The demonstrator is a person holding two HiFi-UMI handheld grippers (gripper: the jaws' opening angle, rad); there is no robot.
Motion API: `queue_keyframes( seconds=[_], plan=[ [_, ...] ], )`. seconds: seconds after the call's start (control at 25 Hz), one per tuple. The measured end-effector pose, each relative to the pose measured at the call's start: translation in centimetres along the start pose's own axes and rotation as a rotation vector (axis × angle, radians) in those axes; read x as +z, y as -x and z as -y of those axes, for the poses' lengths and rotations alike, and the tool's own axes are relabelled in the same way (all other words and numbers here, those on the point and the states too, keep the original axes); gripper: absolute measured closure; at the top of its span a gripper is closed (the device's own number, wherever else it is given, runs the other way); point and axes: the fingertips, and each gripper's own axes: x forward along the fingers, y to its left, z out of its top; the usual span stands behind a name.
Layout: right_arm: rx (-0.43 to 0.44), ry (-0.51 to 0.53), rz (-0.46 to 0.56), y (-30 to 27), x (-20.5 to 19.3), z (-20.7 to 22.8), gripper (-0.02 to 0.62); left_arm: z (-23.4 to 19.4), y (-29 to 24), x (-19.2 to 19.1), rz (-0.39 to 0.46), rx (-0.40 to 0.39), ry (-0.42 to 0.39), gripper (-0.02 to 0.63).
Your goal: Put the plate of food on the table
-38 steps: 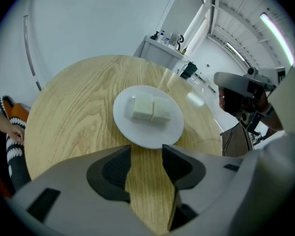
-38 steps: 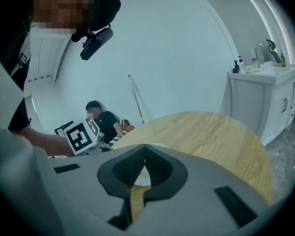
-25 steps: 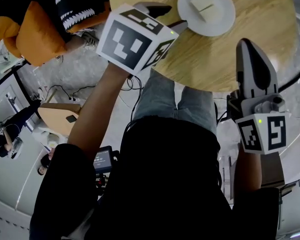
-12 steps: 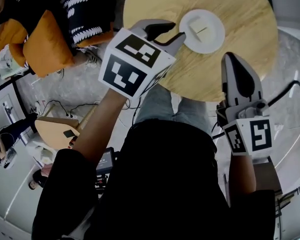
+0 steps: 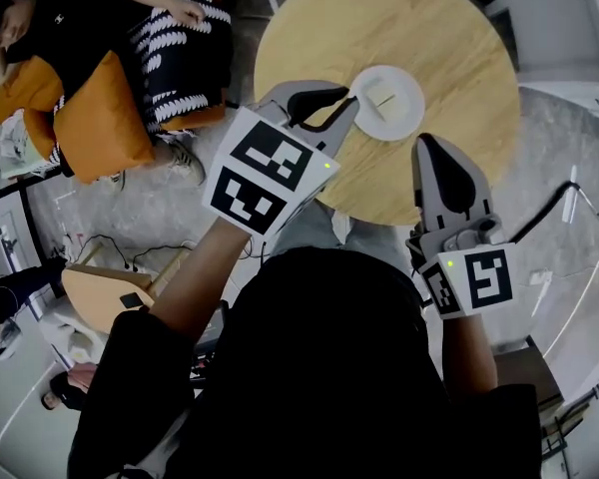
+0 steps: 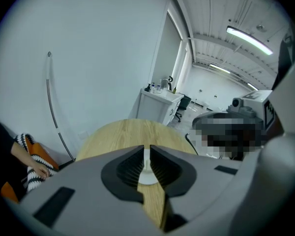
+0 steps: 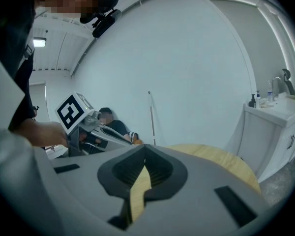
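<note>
My left claw [image 6: 146, 154] has just been closing to a narrow slit with nothing in it. My right claw [image 7: 145, 150] is pressed together, empty. Just past the left tips, the round white plate [image 5: 391, 110] holding a pale food block [image 5: 381, 97] sits on the round light-wood table [image 5: 449, 48].

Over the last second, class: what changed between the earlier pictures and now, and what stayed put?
The left tongs drew up and away from the rim of the white plate. Their jaws have just been closing to a narrow gap, with nothing between them. The right tongs lifted too, shut and empty. The plate and its food stayed on the round wooden table.
</note>
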Motion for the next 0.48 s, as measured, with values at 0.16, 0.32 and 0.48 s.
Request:
queue_keyframes(
  seconds=[0.16, 0.32, 0.48],
  plan=[
    [0.002, 0.022, 0.019, 0.6, 1.8, -0.8, 0.588, 0.0, 2.3, 1.4, 0.030, 0.029, -0.019, 0.580],
    [0.012, 0.041, 0.040, 1.1, 3.8, -1.9, 0.588, -0.1, 5.2, 3.2, 0.085, 0.071, -0.034, 0.598],
    [0.011, 0.051, 0.059, 1.3, 4.5, -1.9, 0.588, -0.1, 6.4, 4.4, 0.122, 0.090, -0.057, 0.598]
  ],
)
